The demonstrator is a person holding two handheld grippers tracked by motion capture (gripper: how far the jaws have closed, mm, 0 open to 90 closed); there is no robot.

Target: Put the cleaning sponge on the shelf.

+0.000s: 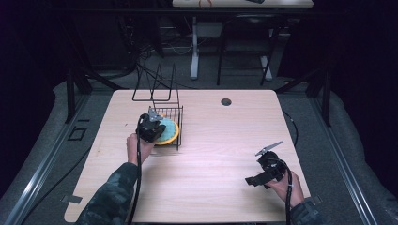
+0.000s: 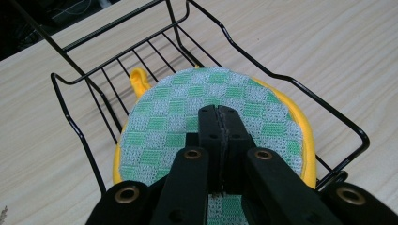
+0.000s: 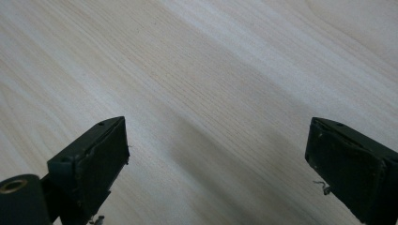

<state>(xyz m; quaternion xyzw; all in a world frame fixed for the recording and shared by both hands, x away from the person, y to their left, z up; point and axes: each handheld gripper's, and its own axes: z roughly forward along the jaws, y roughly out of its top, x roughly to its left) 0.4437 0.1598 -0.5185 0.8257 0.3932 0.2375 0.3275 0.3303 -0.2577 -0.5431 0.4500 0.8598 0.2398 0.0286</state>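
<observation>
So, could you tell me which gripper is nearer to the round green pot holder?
The left. The left gripper is right over the pot holder in the wire basket, jaws together; the right gripper is far off by the table's near right edge, jaws apart.

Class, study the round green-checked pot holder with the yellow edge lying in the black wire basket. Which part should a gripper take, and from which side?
Probably the yellow loop on the pot holder, coming from above. The pad lies flat on the wire basket floor, with wire walls around it, so a side approach looks blocked. The loop stands up from the rim, giving the fingers something thin to close on.
</observation>
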